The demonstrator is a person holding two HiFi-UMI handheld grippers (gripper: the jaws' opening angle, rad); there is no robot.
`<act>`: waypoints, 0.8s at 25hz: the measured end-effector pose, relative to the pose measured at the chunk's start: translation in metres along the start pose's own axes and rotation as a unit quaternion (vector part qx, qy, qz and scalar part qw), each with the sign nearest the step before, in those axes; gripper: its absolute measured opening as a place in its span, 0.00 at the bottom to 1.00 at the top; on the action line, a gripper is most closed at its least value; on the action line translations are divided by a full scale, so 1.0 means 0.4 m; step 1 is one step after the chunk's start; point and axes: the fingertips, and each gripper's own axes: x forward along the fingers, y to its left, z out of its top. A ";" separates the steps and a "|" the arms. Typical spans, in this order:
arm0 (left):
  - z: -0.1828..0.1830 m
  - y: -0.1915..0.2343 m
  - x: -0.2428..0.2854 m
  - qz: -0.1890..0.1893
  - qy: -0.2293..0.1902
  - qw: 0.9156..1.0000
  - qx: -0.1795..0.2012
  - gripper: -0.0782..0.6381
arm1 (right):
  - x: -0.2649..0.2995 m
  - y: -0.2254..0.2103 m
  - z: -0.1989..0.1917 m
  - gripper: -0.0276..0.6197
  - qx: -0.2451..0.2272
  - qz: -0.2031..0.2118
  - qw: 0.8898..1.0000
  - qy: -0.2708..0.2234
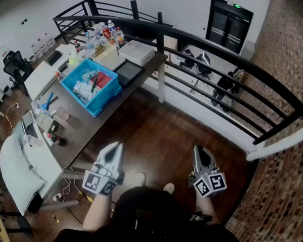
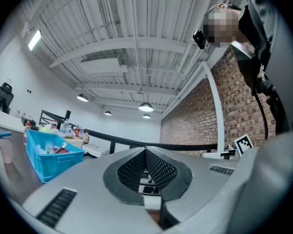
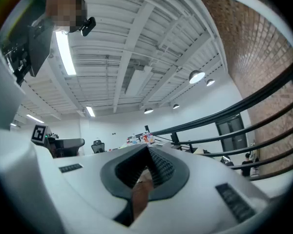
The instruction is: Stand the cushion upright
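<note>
Progress nil, seemingly: no cushion recognisable in any view, so everything left to do. Closed on nothing, left gripper [image 1: 115, 147] and right gripper [image 1: 200, 150], held over wooden floor [image 1: 156, 132] beside black railing [image 1: 217, 50], near desk [image 1: 86, 124] with blue crate [image 1: 104, 101].

A dark wooden floor [image 1: 156, 140] lies under and ahead of the left fingers [image 1: 114, 153] and the right fingers [image 1: 203, 158]. Beyond the left fingers, off to their left, a long dark worktop [image 1: 81, 125] runs away towards a white wall [image 1: 182, 4]. It carries a blue crate [image 1: 91, 87], and a black office chair [image 1: 14, 64] stands farther left. A curved black railing [image 1: 242, 64] sweeps across well ahead of both pairs of fingers. Past it, a dark double door [image 1: 228, 23] is set in the wall. A brick wall [image 1: 288, 175] stands to the right of the right fingers. Overhead, a white beamed ceiling [image 2: 136, 33] holds pendant lamps [image 2: 146, 107] and a bright strip light [image 3: 65, 52].
</note>
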 end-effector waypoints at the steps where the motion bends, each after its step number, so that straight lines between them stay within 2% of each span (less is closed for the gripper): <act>1: 0.008 0.024 -0.030 0.012 0.000 1.000 0.004 0.11 | 0.018 0.033 -0.003 0.05 -0.001 0.013 1.000 0.000; 8: 0.079 0.190 -0.278 0.092 -0.031 0.995 0.026 0.11 | 0.112 0.319 -0.034 0.05 -0.043 0.106 0.993 0.017; 14: 0.204 0.295 -0.511 0.121 -0.067 0.990 0.038 0.11 | 0.166 0.582 -0.071 0.05 -0.042 0.153 0.987 0.011; 17: 0.261 0.377 -0.680 0.165 -0.086 0.981 0.056 0.11 | 0.200 0.769 -0.113 0.05 -0.050 0.206 0.977 0.018; 20: 0.303 0.446 -0.877 0.227 -0.113 0.965 0.066 0.11 | 0.228 0.941 -0.170 0.05 -0.052 0.257 0.965 0.026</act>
